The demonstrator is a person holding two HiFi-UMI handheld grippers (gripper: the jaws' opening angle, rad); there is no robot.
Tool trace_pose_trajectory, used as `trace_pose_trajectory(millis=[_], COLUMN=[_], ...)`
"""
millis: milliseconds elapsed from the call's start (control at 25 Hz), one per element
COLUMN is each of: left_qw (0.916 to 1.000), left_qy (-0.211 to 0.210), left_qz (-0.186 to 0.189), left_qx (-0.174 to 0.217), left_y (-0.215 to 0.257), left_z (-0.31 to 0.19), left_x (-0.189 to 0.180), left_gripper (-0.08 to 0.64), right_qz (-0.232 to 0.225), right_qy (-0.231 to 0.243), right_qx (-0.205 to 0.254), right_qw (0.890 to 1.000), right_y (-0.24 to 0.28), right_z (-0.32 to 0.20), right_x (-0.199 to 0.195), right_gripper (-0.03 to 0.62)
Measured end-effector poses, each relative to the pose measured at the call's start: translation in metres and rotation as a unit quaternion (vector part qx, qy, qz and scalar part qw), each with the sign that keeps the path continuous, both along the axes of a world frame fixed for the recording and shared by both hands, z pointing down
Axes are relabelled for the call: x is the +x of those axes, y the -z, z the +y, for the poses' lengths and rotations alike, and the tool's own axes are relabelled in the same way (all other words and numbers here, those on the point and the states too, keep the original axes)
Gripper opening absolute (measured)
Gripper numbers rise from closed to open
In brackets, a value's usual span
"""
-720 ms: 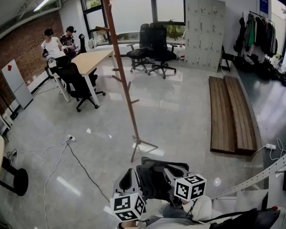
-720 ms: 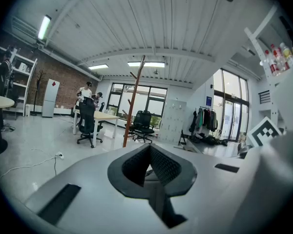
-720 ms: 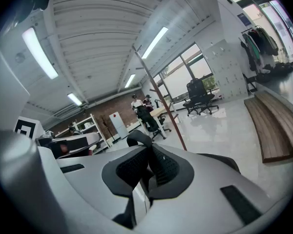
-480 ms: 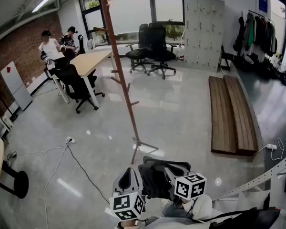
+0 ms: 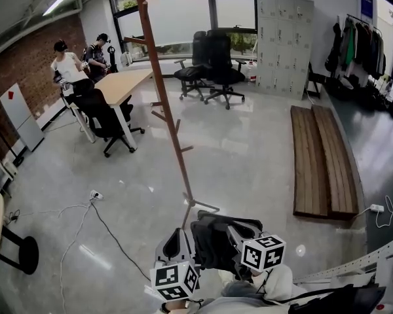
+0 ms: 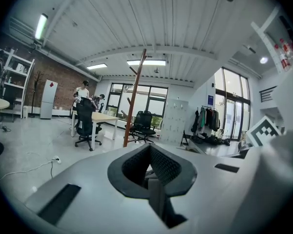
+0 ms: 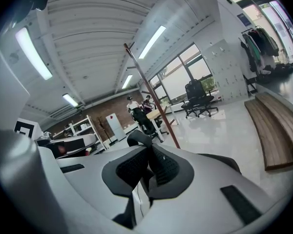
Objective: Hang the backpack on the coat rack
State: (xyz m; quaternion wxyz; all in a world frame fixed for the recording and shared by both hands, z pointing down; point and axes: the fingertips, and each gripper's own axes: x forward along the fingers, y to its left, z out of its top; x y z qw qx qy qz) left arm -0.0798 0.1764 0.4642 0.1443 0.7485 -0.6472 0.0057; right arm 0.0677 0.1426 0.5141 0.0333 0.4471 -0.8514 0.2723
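A person carries a black backpack [image 5: 213, 244] across an office floor, held low between two hand-held grippers. The right gripper [image 5: 234, 231] has its jaws closed on the bag's top. In the right gripper view a black strap loop [image 7: 138, 137] curls up just above the pinched pads [image 7: 158, 165]. The left gripper [image 5: 177, 237] sits against the bag's left edge. In the left gripper view its jaws are drawn together, with only a thin sliver of material showing in the gap, apparently a fold of the bag. Each gripper's marker cube [image 5: 262, 252] faces up toward the head camera. The wooden coat rack [image 5: 164, 103] stands just ahead of both tools and slightly left of the right gripper. Its foot rests on the floor just beyond the backpack and its pegs rise well above the jaws; the bag does not touch it. Farther ahead and to the left of the grippers are a long desk [image 5: 121, 84] with a black chair [image 5: 105, 113] and two people [image 5: 69, 64]. Wooden planks [image 5: 321, 159] lie on the floor ahead and to the right. A white cable [image 5: 78, 208] trails over the floor left of the left gripper.
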Motion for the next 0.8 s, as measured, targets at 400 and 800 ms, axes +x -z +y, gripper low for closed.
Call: trace_pose_trajectory(millis=[400,800], left_qw=[0.9998,0.999], left_qy=[0.018,0.044], left_qz=[0.006,0.002], left_qx=[-0.006,-0.011], left_y=[-0.004,-0.007], left_z=[-0.074,-0.144], left_x=[-0.006,-0.013], left_gripper=[0.002,0.002], right_qz=[0.001,0.0], right_qy=[0.032,0.062], right_qx=[0.001,-0.008], right_qw=[0.999,0.998], right_y=[0.001,-0.005], right_z=[-0.07,-0.142], right_x=[-0.014,-0.023], right_gripper=[0.026,0.026])
